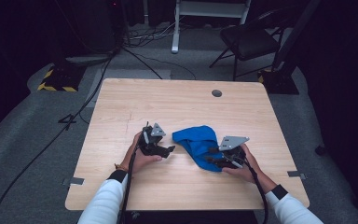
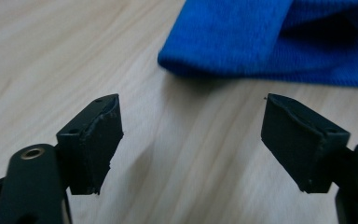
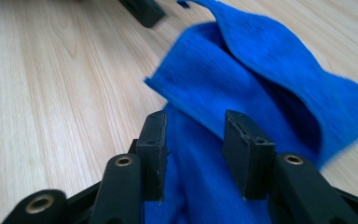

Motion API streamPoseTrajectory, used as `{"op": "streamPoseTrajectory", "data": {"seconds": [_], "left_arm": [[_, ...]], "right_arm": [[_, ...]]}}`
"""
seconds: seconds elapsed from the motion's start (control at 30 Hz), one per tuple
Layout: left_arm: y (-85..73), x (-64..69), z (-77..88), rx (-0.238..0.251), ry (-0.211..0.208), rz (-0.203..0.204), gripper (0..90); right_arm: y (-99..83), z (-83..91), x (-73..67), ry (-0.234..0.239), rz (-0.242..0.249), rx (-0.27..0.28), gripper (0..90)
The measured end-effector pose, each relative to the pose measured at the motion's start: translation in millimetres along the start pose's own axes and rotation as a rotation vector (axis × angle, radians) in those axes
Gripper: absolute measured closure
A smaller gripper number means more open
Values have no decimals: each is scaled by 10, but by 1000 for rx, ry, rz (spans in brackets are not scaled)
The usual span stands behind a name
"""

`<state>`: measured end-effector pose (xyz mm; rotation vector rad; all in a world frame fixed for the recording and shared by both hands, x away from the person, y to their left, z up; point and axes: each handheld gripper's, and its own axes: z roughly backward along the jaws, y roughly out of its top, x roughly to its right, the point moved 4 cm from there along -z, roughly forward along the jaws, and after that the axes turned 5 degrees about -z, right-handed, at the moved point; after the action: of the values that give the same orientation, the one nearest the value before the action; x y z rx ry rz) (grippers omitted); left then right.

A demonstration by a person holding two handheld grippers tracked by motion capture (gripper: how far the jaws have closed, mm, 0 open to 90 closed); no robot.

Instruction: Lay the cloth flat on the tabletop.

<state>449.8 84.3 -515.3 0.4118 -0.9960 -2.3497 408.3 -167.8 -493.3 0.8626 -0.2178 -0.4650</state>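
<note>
The blue cloth (image 1: 198, 144) lies half-folded, seemingly unfinished. The left hand-held gripper (image 2: 191, 140) gapes empty on the surface (image 1: 135, 102); the right hand-held gripper (image 3: 193, 154) straddles cloth, unpinched.

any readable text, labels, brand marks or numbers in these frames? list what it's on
None can be read.
Blue cloth: plain, no tag or print showing.
Wooden table: bare wood grain, a round grey cap, no lettering.
Left hand-held gripper and right hand-held gripper: plain black jaws, no markings.
Yellow-and-black striped base on the floor: warning stripes, no words.
</note>
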Motion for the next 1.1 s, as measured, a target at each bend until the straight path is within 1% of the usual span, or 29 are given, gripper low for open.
{"op": "streamPoseTrajectory", "data": {"seconds": [0.03, 0.07, 0.1, 0.13, 0.17, 0.23, 0.27, 0.3, 0.33, 0.37, 0.43, 0.47, 0.5, 0.53, 0.57, 0.6, 0.63, 0.67, 0.7, 0.73, 0.8, 0.83, 0.87, 0.9, 0.93, 1.0, 1.03, 1.07, 1.1], "left_arm": [[23, 11, -41, -17, -16, -2, 233], [23, 11, -41, -17, -16, -2, 230], [76, -4, -102, -15, -26, 15, 234], [106, -17, -126, -2, -28, 25, 241], [135, -25, -144, 11, -16, 22, 250], [162, -39, -161, 11, -22, 23, 244], [190, -52, -186, 19, -36, 35, 244], [219, -66, -204, 33, -43, 40, 259], [219, -66, -204, 33, -43, 40, 289], [232, -78, -214, 39, -44, 31, 350], [238, -70, -237, 41, -63, 11, 425], [232, -62, -244, 34, -72, -2, 461], [228, -59, -244, 26, -73, -15, 491], [228, -59, -244, 26, -73, -15, 530], [227, -60, -238, 26, -75, -20, 530], [229, -59, -229, 31, -83, -27, 621], [235, -65, -201, 37, -75, -42, 654], [236, -71, -184, 40, -76, -42, 698], [236, -71, -184, 40, -76, -42, 715], [236, -86, -159, 45, -68, -47, 718], [234, -121, -95, 68, -72, -30, 740], [234, -121, -95, 68, -72, -30, 745], [234, -144, -49, 83, -68, -21, 744], [234, -153, -26, 86, -67, -22, 744], [233, -160, -10, 89, -70, -16, 741], [235, -156, 1, 89, -75, -16, 754], [235, -156, 1, 89, -75, -16, 750], [247, -145, 2, 87, -68, -29, 744], [254, -134, 1, 96, -80, -26, 751]], "right_arm": [[25, -27, -19, -4, 10, 2, 597], [25, -27, -19, -4, 10, 2, 597], [81, -75, -56, 0, 15, 13, 580], [100, -92, -63, -2, 16, 16, 571], [125, -115, -68, -8, 18, 22, 559], [148, -138, -74, -12, 18, 27, 545], [168, -164, -82, -15, 17, 31, 532], [203, -230, -108, -24, 24, 27, 486], [203, -230, -108, -24, 24, 27, 486], [229, -293, -128, -44, 26, 22, 439], [243, -352, -144, -61, 36, 12, 426], [246, -385, -142, -82, 45, 2, 421], [245, -418, -138, -96, 45, -4, 424], [240, -445, -126, -113, 41, -10, 435], [240, -445, -126, -113, 41, -10, 435], [226, -476, -97, -154, 35, -24, 521], [217, -476, -86, -159, 38, -28, 567], [210, -463, -78, -174, 42, -32, 621], [210, -463, -78, -174, 42, -32, 621], [215, -414, -43, -202, 45, -25, 714], [219, -366, -16, -217, 50, -20, 782], [219, -366, -16, -217, 50, -20, 782], [212, -306, 22, -228, 50, -20, 856], [210, -289, 35, -232, 47, -18, 877], [206, -265, 59, -236, 45, -17, 876], [200, -242, 80, -232, 29, -10, 801], [200, -242, 80, -232, 29, -10, 801], [206, -242, 63, -212, 28, 2, 740], [214, -243, 49, -207, 28, 7, 709]]}}
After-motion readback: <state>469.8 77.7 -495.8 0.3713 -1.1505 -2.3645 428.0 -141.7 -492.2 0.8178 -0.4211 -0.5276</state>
